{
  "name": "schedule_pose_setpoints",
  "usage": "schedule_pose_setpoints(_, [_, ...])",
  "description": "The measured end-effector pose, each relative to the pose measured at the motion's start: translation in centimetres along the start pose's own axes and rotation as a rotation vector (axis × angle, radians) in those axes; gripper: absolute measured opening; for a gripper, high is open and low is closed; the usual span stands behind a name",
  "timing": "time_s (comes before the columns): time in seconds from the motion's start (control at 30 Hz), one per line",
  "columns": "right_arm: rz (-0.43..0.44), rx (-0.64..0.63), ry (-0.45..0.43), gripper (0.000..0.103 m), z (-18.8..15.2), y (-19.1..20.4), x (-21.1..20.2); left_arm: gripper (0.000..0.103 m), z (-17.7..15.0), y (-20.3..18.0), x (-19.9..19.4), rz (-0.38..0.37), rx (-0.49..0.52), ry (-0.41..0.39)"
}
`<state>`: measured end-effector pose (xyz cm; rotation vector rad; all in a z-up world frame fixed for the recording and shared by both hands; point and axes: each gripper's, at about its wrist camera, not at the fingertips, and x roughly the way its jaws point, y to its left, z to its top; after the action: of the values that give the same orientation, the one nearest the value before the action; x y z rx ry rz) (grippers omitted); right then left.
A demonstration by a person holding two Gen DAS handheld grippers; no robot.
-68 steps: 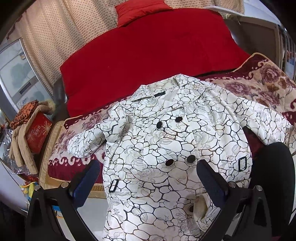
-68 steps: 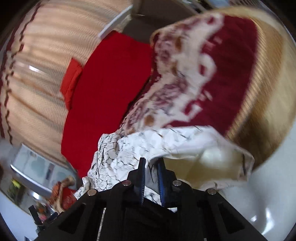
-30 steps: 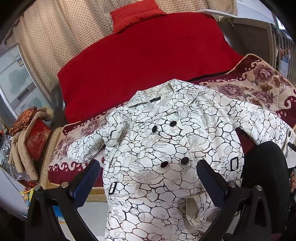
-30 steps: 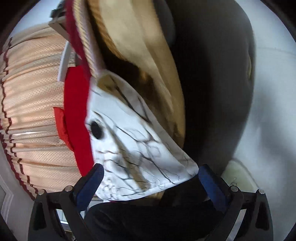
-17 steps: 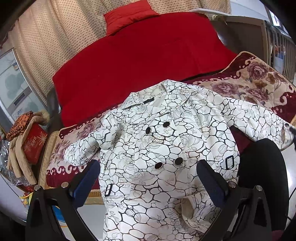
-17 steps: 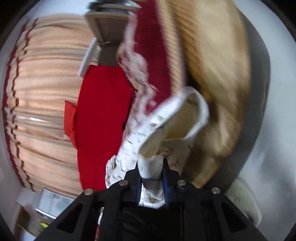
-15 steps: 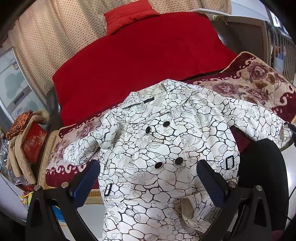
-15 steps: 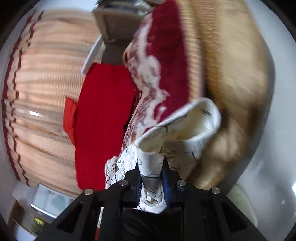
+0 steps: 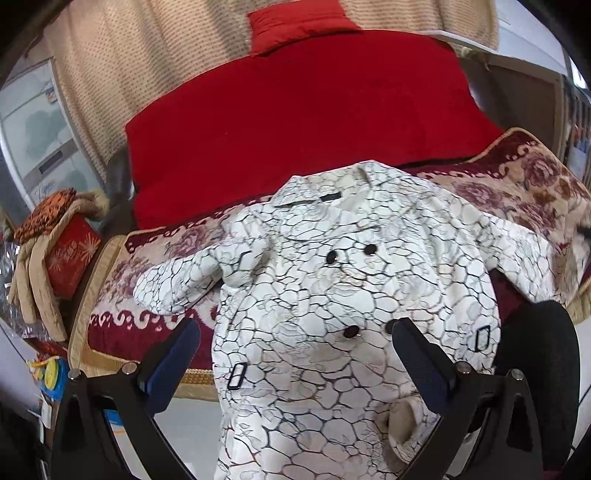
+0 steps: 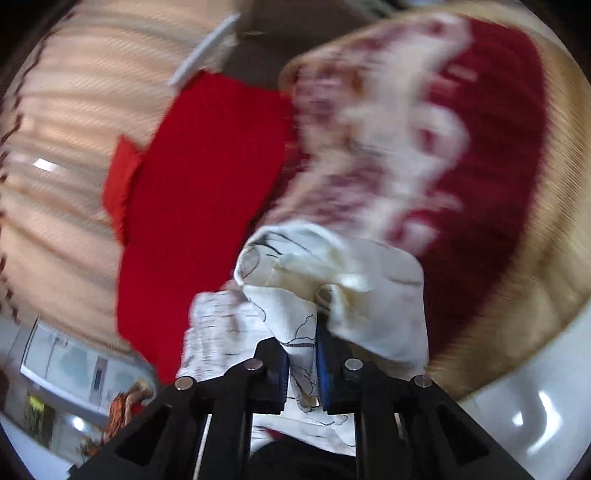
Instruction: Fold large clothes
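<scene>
On the near edge of the bed, the left tongs (image 9: 295,354) hang spread wide above the lower front of the coat (image 9: 332,295), their blue-padded fingers (image 9: 173,358) standing to either side of the cloth with nothing between them; whether they touch the fabric cannot be told. The right tongs (image 10: 301,363) are pressed together on a fold of the coat (image 10: 295,332), the white, black-veined cloth running up between the blue pads and bunching into a cream-lined cuff just above the tips. That view is blurred, so little more of the grip can be read. In the left view the coat lies face up, collar away from the camera, with two pairs of dark buttons (image 9: 332,256) down its front and a black buckle (image 9: 236,376) near each side. Its hem hangs off the bed's edge toward the camera. One sleeve lies bent out to the left on the floral blanket (image 9: 147,266); the other runs out to the right edge of the frame. A dark rounded shape (image 9: 543,369) sits low at the right, beside the coat. Beyond the blanket lies a red quilt (image 9: 295,122) with a red pillow (image 9: 295,22) at its far end, against a beige dotted curtain (image 9: 129,74). At the left, off the bed, stands a red box (image 9: 72,258) with tan clothing draped around it.
</scene>
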<state>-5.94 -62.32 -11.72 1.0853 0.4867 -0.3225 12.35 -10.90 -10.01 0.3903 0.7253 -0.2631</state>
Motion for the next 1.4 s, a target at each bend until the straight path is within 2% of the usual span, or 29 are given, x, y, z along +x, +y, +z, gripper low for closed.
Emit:
schedule_pose_setpoints(0.13, [0.099,-0.131,0.052,0.013,0.3,8.8,3.3,0.103,0.0,2.7,1.1,0.027,-0.058,0.007])
schedule_pose_setpoints(0.3, [0.247,-0.264,0.189,0.013,-2.1,20.7,11.3,0.103,-0.2,6.5,2.9,0.078,-0.139,0.027])
schedule_pose_setpoints(0.43, [0.376,-0.361,0.322,0.013,-7.5,29.5,20.1,0.103,-0.3,9.8,4.2,0.128,-0.204,0.053])
schedule_pose_setpoints(0.47, [0.405,-0.364,0.361,0.013,-8.8,30.6,21.6,0.103,-0.4,10.5,4.4,0.140,-0.216,0.056])
schedule_pose_setpoints(0.57, [0.465,-0.366,0.580,0.019,-15.1,34.0,27.6,0.103,-0.4,12.3,5.3,0.176,-0.242,0.073])
schedule_pose_setpoints(0.6, [0.471,-0.380,0.641,0.029,-16.8,34.6,29.2,0.103,-0.3,12.7,5.7,0.182,-0.248,0.078])
schedule_pose_setpoints(0.63, [0.470,-0.402,0.685,0.056,-18.4,34.9,30.1,0.103,-0.2,12.9,5.9,0.183,-0.252,0.082])
schedule_pose_setpoints(0.7, [0.487,-0.432,0.724,0.089,-20.2,34.9,30.8,0.103,0.2,13.5,6.9,0.169,-0.260,0.086])
schedule_pose_setpoints(0.73, [0.507,-0.445,0.693,0.089,-20.3,34.5,30.5,0.103,0.3,13.5,7.3,0.153,-0.263,0.088])
schedule_pose_setpoints(0.83, [0.523,-0.505,0.620,0.092,-19.3,33.3,28.8,0.103,1.2,13.5,9.6,0.029,-0.292,0.117])
schedule_pose_setpoints(0.9, [0.477,-0.540,0.524,0.092,-17.2,33.3,28.2,0.103,1.9,12.9,11.9,-0.041,-0.317,0.159])
schedule_pose_setpoints(0.97, [0.388,-0.616,0.433,0.092,-15.1,32.2,26.7,0.103,2.6,11.8,13.6,-0.089,-0.324,0.172])
schedule_pose_setpoints(1.0, [0.346,-0.649,0.415,0.090,-14.6,31.7,26.4,0.103,3.1,10.8,14.6,-0.089,-0.310,0.178])
schedule_pose_setpoints(1.03, [0.278,-0.696,0.383,0.083,-13.9,30.8,25.8,0.103,3.7,9.6,15.5,-0.051,-0.285,0.174])
schedule_pose_setpoints(1.07, [0.220,-0.731,0.351,0.079,-13.3,29.9,25.3,0.103,4.1,8.9,15.8,-0.035,-0.267,0.159])
schedule_pose_setpoints(1.13, [0.141,-0.753,0.323,0.073,-11.5,28.4,25.0,0.103,5.7,6.7,16.6,-0.010,-0.193,0.089])
schedule_pose_setpoints(1.23, [0.069,-0.703,0.335,0.069,-7.8,26.0,25.3,0.103,8.2,4.6,18.5,0.034,-0.127,0.052])
schedule_pose_setpoints(1.3, [0.036,-0.663,0.313,0.069,-6.0,24.3,25.4,0.103,9.5,3.5,20.3,0.082,-0.101,0.057])
schedule_pose_setpoints(1.4, [-0.025,-0.603,0.356,0.069,-4.2,22.0,26.1,0.102,10.2,2.7,22.4,0.118,-0.090,0.070])
